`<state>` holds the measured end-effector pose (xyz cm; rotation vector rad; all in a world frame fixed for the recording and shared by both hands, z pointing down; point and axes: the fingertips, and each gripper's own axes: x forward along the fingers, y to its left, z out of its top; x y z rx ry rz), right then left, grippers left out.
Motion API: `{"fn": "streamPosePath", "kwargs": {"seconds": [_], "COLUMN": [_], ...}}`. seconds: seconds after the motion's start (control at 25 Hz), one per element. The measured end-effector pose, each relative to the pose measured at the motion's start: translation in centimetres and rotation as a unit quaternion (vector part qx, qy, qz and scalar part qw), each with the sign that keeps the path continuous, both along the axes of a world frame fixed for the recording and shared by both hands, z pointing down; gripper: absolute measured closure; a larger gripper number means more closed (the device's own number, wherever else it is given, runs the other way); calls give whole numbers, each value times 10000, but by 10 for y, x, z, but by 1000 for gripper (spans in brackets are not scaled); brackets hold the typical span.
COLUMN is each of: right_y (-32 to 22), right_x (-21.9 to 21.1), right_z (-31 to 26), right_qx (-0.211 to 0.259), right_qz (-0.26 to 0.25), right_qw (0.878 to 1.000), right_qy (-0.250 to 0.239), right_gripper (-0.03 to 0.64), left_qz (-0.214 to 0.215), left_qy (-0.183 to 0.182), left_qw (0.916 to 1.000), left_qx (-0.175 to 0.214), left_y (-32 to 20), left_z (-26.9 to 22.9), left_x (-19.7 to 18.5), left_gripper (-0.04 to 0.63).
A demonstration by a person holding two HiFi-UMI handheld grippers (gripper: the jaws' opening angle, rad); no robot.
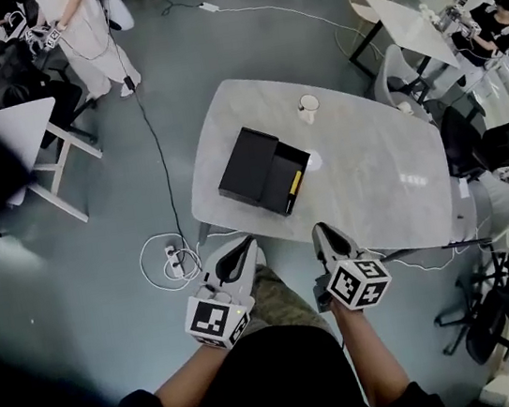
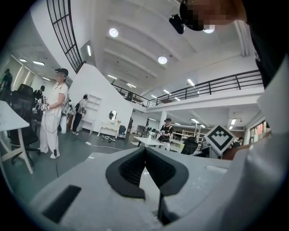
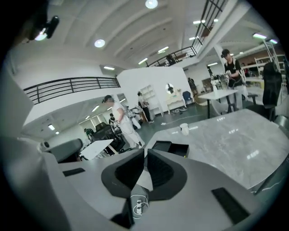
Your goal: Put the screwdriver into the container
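The left gripper (image 1: 245,245) and right gripper (image 1: 324,230) are hanging clenched and empty; a careless swing could be knocking the box (image 1: 247,163) holding the screwdriver (image 1: 294,185).

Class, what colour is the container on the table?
Black; the container shows best in the head view.

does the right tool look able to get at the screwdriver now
Probably yes: the screwdriver lies uncovered in the open container, with only bare table between it and the right tool, though its jaws are shut.
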<state>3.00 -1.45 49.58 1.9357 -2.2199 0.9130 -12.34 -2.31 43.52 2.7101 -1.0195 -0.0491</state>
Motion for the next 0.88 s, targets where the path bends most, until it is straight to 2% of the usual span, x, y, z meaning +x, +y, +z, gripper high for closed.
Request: {"fn": "streamPosePath", "kwargs": {"seconds": [0.2, 0.32, 0.6, 0.76, 0.88], "right_y": [68, 91, 122, 131, 135], "right_x": [-36, -36, 10, 55, 95], "right_z": [-38, -49, -63, -79, -87], "right_qx": [701, 911, 969, 1052, 1102], "right_qz": [-519, -369, 136, 493, 695], "right_qw": [9950, 9932, 9900, 9871, 9843], "right_qy": [490, 622, 1021, 1098, 1192], "right_gripper": [595, 598, 604, 604, 604], "left_qz": [163, 225, 162, 188, 46], "left_qy": [45, -13, -283, -325, -272], "left_qw": [9998, 9997, 9994, 9991, 9990], "left_qx": [-115, -99, 66, 186, 346], "left_y": [47, 64, 72, 74, 68], "left_z": [11, 10, -8, -15, -24], "left_x": [8, 9, 22, 53, 78], "left_gripper": [580, 580, 580, 580, 580]}}
